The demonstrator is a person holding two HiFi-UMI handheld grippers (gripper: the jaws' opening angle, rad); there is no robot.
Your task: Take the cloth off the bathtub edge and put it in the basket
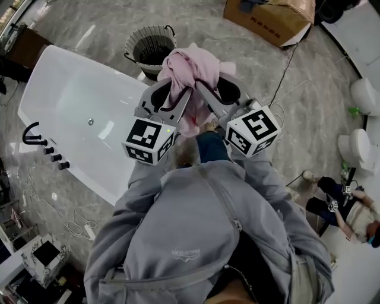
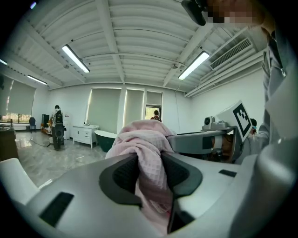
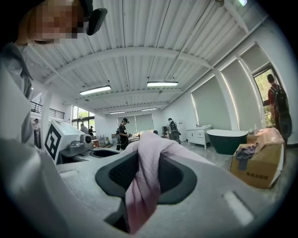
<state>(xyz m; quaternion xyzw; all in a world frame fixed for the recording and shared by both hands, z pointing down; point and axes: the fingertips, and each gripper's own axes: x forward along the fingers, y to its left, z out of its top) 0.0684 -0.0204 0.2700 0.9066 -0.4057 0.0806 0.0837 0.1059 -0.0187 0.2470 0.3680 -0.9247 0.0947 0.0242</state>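
Note:
A pink waffle-weave cloth point(image 1: 189, 74) is bunched up and held in the air by both grippers. My left gripper point(image 1: 180, 98) is shut on one fold of the cloth point(image 2: 148, 173), which fills the gap between its dark pads. My right gripper point(image 1: 205, 95) is shut on another fold of the cloth point(image 3: 145, 183), and a strip hangs down out of its jaws. Both grippers are tilted upward and stand side by side. The dark slatted basket point(image 1: 151, 47) stands on the floor just beyond the cloth. The white bathtub point(image 1: 77, 107) lies to the left.
A black tap set point(image 1: 43, 145) stands at the tub's near left rim. A cardboard box point(image 1: 273, 18) sits on the floor at the back right. A person point(image 1: 341, 205) crouches at the right. A white cable point(image 1: 77, 225) runs over the marble floor.

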